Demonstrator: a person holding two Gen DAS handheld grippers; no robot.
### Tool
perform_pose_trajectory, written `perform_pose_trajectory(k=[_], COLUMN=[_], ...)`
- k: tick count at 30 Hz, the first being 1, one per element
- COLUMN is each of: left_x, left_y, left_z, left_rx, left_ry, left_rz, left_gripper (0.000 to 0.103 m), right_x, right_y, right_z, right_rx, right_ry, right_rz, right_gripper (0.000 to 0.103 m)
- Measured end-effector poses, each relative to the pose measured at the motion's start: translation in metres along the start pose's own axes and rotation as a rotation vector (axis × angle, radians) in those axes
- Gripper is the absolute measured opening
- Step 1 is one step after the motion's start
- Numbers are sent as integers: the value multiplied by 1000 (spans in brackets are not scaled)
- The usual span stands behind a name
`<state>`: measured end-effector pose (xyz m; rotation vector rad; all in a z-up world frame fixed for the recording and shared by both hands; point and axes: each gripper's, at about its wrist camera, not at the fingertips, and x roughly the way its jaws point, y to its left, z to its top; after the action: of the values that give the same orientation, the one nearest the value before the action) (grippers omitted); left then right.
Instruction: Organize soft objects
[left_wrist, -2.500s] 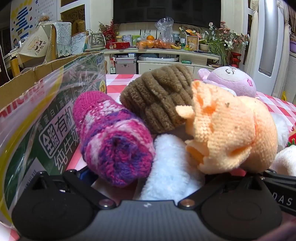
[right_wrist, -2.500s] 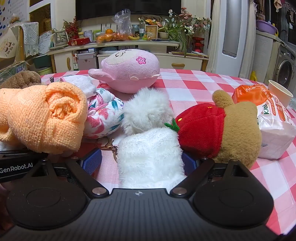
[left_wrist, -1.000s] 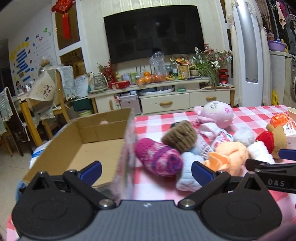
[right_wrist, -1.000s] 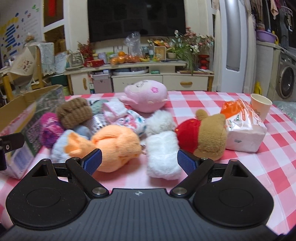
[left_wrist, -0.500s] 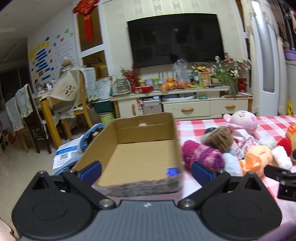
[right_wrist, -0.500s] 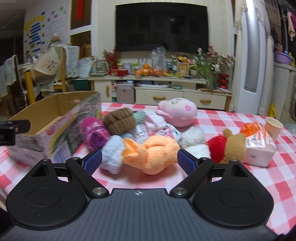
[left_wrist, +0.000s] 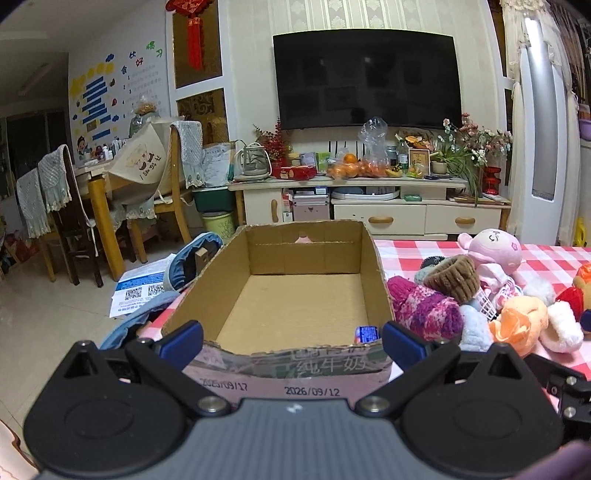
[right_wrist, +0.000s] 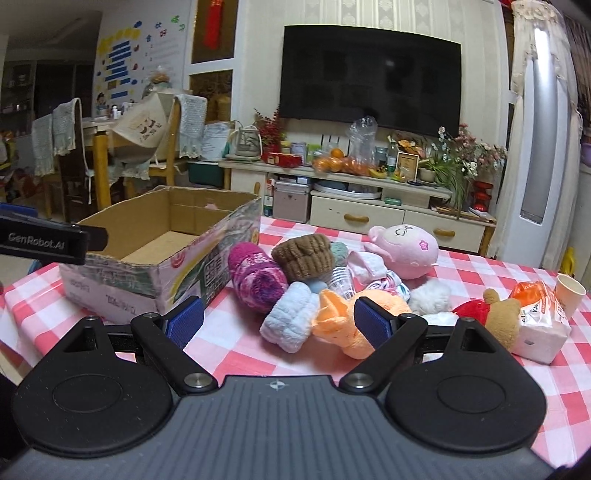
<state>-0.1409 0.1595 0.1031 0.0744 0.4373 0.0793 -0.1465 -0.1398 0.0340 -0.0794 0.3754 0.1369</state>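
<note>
An open cardboard box with nothing inside stands on the left of the red-checked table. My left gripper is open, its jaws spanning the box's near wall, nothing held. Right of the box lies a pile of soft things: a magenta knit roll, a brown knit piece, a light blue roll, an orange cloth, a pink plush, white fluffy pieces and a red-and-brown plush bear. My right gripper is open and hangs short of the pile, holding nothing.
A tissue pack and a paper cup sit at the right of the table. Part of the left gripper's body shows at the left. Chairs, a TV cabinet and papers on the floor lie beyond the table.
Both grippers have drawn back and risen from close against the pile. The left one swung left and now faces the box. Neither has taken hold of anything.
</note>
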Motion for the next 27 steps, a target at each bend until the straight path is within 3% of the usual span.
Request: perform_pose_trajectory(k=[15, 27], left_x=[11, 9], left_y=[-24, -79], left_z=[-7, -7], left_rx=[30, 115], left_ry=[42, 36], left_rz=[-63, -242], left_gripper=[102, 102], right_x=[19, 26], right_y=[-20, -72], right_z=[9, 3], right_rx=[56, 204], right_ry=[33, 74], right_rz=[-62, -164], right_gripper=[103, 103])
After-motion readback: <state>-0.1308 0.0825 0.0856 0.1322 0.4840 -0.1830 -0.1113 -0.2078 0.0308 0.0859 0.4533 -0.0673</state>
